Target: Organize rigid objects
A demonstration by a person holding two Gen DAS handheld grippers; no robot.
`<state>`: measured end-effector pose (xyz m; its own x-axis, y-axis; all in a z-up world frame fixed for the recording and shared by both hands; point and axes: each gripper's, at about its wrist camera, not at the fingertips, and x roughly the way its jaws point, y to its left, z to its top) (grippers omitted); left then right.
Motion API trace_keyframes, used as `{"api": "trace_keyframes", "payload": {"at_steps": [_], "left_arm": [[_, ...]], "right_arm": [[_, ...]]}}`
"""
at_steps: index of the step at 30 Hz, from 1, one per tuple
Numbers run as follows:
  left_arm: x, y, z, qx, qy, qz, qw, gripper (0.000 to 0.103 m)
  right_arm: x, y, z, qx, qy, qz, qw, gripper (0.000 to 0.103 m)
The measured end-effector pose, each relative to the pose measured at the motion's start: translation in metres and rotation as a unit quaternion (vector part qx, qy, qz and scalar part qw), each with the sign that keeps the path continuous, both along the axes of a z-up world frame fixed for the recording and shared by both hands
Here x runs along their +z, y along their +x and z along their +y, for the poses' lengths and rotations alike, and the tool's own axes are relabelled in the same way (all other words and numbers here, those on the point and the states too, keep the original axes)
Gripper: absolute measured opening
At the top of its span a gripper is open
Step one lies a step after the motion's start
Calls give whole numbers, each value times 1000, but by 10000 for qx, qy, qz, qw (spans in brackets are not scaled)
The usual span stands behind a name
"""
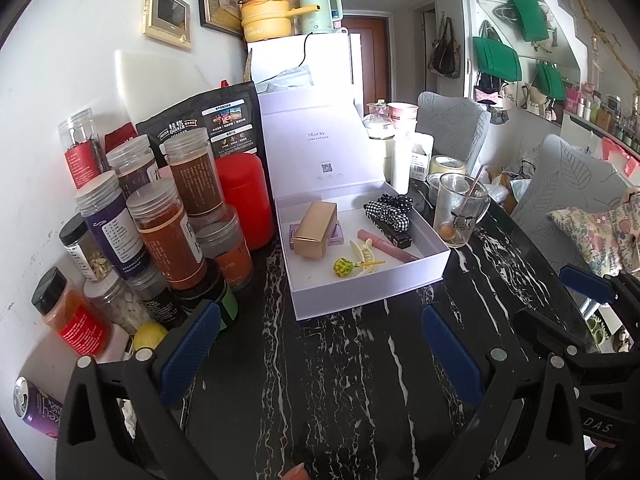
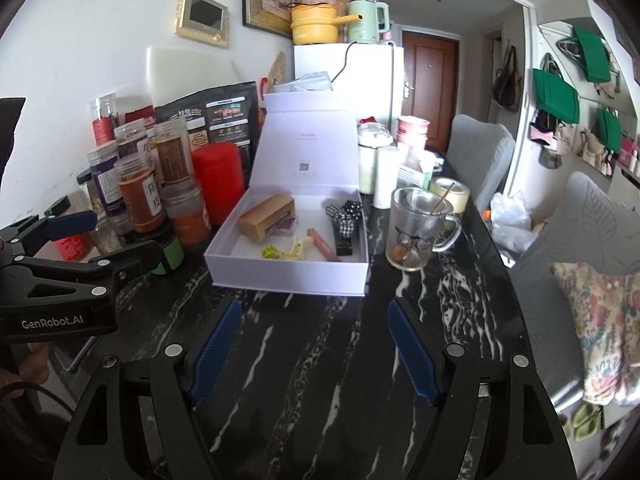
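Note:
An open white box (image 1: 366, 286) (image 2: 288, 276) with its lid up stands on the black marble table (image 1: 340, 380) (image 2: 312, 360). It holds a gold carton (image 1: 314, 229) (image 2: 266, 216), a pink tube (image 1: 388, 245) (image 2: 323, 245), a cream hair claw (image 1: 366, 256) (image 2: 298, 249), a yellow-green ball (image 1: 343, 267) (image 2: 271, 252) and a checked scrunchie (image 1: 390, 210) (image 2: 344, 216). My left gripper (image 1: 320, 344) is open and empty, in front of the box. My right gripper (image 2: 314, 344) is open and empty, also in front of it. The left gripper also shows in the right wrist view (image 2: 116, 240), at the left.
Several spice jars (image 1: 160, 224) (image 2: 140, 196) and a red canister (image 1: 244, 200) (image 2: 218, 182) crowd the left side by the wall. A glass mug (image 1: 460, 208) (image 2: 416, 230) stands right of the box. Grey chairs (image 1: 576, 188) and a floral cushion (image 2: 600, 320) sit along the right edge.

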<state>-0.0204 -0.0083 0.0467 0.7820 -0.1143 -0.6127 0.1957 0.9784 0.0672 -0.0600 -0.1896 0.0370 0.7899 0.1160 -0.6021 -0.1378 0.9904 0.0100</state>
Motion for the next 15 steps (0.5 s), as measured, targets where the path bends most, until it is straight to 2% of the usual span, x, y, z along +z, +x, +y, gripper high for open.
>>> {"api": "trace_keyframes", "payload": {"at_steps": [15], "left_arm": [[-3,3,-3,96,150,38,9998,103]], "right_arm": [[-1,4,-3,-67,-21,5,10000,77]]}}
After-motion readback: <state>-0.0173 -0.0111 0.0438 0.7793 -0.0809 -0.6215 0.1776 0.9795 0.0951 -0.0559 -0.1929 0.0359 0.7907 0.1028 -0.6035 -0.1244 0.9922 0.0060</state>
